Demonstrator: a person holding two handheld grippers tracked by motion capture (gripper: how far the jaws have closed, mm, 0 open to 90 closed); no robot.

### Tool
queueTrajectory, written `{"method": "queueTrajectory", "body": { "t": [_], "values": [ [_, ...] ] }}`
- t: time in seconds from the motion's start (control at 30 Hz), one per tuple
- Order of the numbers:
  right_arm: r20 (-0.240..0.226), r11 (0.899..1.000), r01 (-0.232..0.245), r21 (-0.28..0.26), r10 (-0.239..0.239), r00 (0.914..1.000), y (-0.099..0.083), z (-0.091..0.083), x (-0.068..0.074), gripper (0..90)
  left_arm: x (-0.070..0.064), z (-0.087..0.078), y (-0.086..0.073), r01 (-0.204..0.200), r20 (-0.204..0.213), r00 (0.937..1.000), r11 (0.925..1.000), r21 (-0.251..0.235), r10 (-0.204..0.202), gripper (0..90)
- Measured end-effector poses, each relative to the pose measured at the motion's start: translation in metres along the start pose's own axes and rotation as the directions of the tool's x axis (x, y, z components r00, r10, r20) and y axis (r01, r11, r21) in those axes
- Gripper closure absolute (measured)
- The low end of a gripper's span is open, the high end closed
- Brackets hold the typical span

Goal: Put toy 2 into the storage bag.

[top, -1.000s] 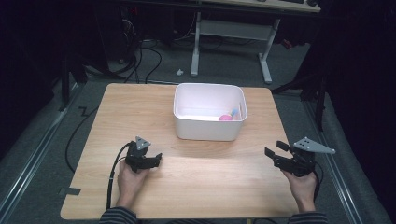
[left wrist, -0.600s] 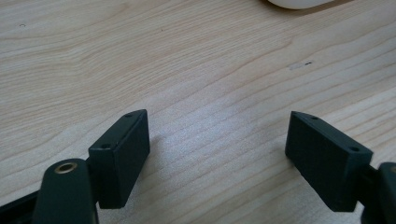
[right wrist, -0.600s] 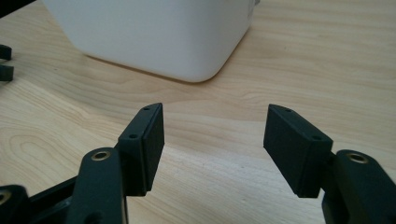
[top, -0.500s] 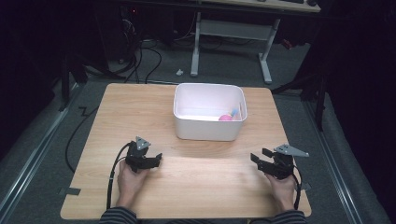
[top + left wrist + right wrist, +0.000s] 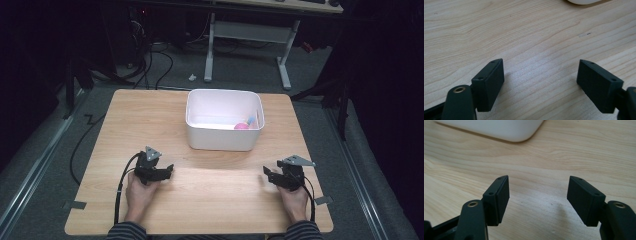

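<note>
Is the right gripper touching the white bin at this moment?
Apart. In the high view the right gripper sits well short of the white bin, with bare wooden table between them; the right gripper view shows its open jaws empty.

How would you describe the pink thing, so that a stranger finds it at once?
On the wooden table stands a white tub. Look inside, at its right end: the pink ball lies there, a small blue thing beside it. It alone is pink.
</note>
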State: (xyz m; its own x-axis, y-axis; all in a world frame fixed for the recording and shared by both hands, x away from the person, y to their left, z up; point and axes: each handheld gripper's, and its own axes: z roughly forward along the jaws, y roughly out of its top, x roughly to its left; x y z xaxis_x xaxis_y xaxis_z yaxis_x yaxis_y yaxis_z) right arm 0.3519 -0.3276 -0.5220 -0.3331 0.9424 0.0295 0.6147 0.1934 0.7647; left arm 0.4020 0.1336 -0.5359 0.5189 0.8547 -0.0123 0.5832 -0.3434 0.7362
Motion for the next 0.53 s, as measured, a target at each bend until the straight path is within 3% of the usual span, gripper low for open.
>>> {"method": "queueTrajectory", "body": {
  "t": [0.23, 0.53],
  "values": [
    [0.046, 0.997, 0.041, 0.063, -0.044, 0.9980, -0.001, 0.012, 0.003, 30.3, 0.000, 0.000, 0.000, 0.000, 0.000, 1.0000, 1.0000, 0.000, 0.000, 22.2],
    [0.042, 0.997, 0.021, 0.069, -0.024, 0.9988, 0.000, 0.013, 0.002, 26.5, 0.000, 0.000, 0.000, 0.000, -0.001, 1.0000, 1.0000, 0.000, 0.000, 22.2]
  ]
}}
